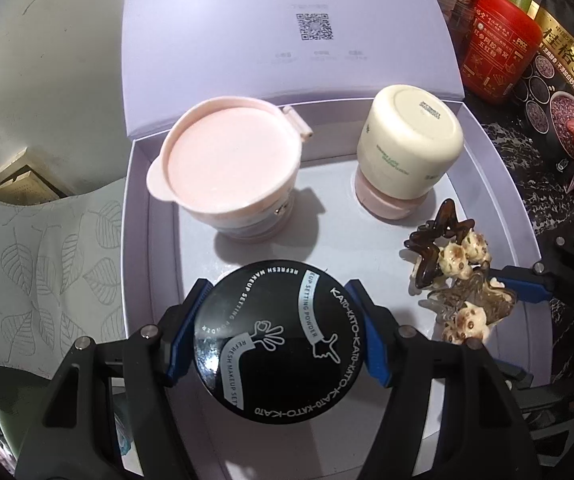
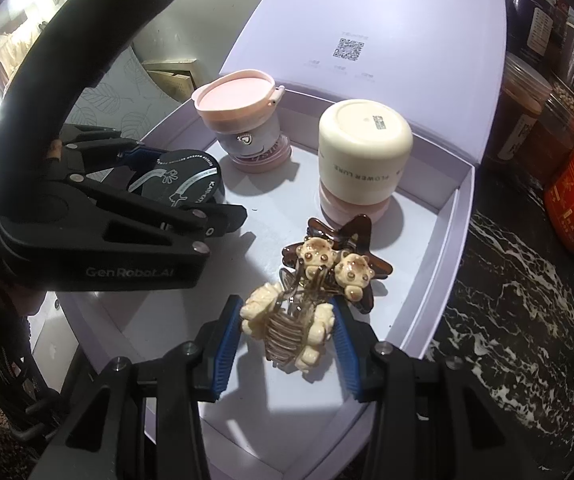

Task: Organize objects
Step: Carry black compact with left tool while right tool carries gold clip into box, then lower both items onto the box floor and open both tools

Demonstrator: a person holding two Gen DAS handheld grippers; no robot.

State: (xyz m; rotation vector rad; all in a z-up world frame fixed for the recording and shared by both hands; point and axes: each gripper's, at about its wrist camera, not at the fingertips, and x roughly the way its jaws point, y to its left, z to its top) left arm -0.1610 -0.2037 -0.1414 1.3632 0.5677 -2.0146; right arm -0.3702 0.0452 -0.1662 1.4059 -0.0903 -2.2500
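Between left tongs [image 1: 279,332], powder compact [image 1: 279,344]

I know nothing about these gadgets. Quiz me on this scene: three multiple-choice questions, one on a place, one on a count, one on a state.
1. Where does the cream jar stand?
A. On the marble counter
B. Inside the lavender box
C. On the box's lid

2. How many hair clips with bear figures lie in the box?
A. One
B. Two
C. Four

3. What is the left gripper doing?
A. Closed on the black powder compact
B. Open and empty
C. Holding the pink cup

Answers:
1 B: it stands on the box floor, within the walls.
2 B: a dark star clip and a cream clip.
3 A: blue fingers press against the compact's sides.
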